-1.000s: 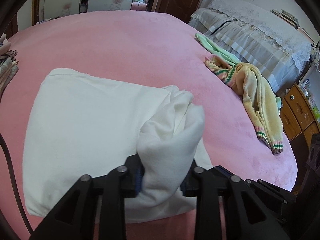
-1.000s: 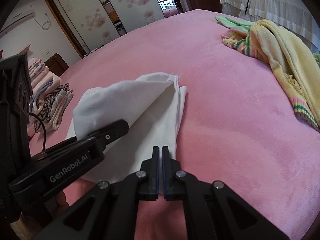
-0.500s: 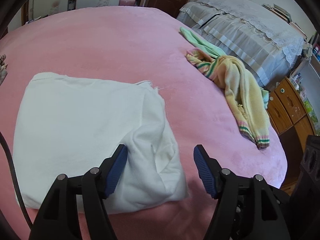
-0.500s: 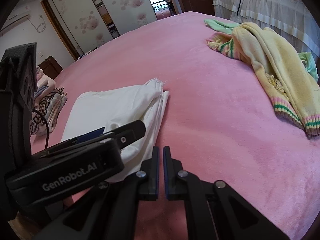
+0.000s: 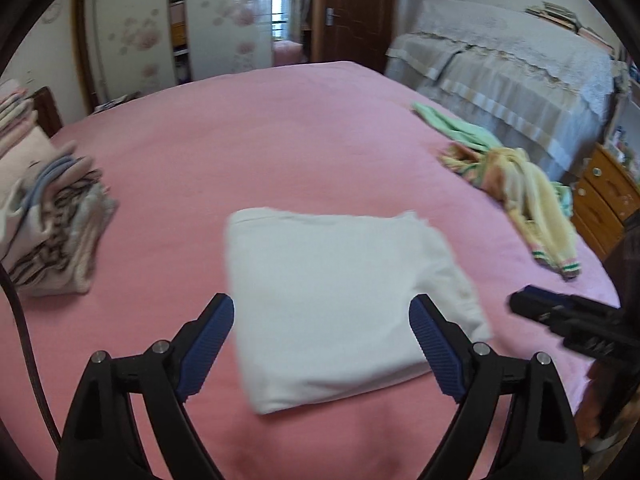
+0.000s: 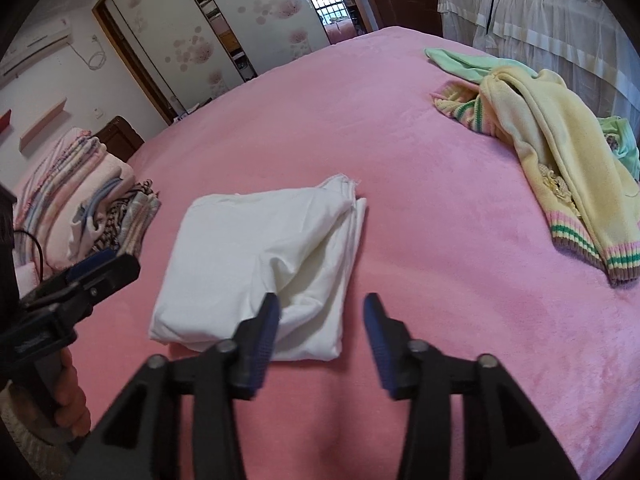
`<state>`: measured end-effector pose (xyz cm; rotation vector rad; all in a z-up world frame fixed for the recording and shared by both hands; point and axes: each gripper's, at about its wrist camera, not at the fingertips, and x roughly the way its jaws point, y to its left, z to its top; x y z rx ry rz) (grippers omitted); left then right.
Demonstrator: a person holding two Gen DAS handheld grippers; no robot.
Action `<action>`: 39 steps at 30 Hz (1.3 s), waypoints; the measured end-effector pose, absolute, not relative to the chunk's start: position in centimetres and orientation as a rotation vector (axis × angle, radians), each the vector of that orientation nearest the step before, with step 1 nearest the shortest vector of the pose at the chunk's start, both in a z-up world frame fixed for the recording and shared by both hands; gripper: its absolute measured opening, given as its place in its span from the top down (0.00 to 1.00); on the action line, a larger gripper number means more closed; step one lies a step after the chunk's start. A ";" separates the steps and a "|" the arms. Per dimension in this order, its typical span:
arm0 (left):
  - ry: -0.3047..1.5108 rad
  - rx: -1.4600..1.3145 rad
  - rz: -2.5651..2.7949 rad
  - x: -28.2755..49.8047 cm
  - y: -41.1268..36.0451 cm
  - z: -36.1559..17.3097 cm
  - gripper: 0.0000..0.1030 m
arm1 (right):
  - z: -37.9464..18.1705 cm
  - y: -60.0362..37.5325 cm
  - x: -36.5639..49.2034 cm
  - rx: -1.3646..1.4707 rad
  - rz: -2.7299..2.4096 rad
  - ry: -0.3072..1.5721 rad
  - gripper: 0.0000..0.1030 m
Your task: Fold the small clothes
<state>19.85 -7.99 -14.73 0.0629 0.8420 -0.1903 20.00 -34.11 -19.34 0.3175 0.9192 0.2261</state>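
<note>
A wide bed under a pink blanket [image 6: 320, 120] carries everything. Near the front lies 1 folded white garment [image 6: 256, 256]. At the left edge sits a stack of folded clothes [image 6: 100, 204]. Far right sprawls a yellow striped sweater [image 6: 560, 152] over a green garment [image 6: 460, 62].

A home bedroom is shown: a pink-blanketed bed [image 6: 400, 160], floral sliding wardrobe doors [image 6: 192, 40], a wooden dresser [image 5: 600, 196].
</note>
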 end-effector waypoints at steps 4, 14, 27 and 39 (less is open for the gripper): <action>0.917 -0.017 -0.108 20.4 -3.3 -17.2 0.14 | -19.0 -32.7 20.6 0.302 0.292 0.936 0.52; 1.079 -0.197 -0.095 22.3 0.5 -23.9 0.14 | -22.8 -29.4 26.8 0.173 0.510 1.101 0.52; 1.123 -0.193 -0.144 23.8 0.1 -25.9 0.11 | -24.2 -30.1 24.3 0.109 0.487 1.157 0.87; 1.144 -0.144 -0.138 23.0 -0.4 -25.0 0.09 | -23.9 -29.8 22.6 0.060 0.344 1.138 0.78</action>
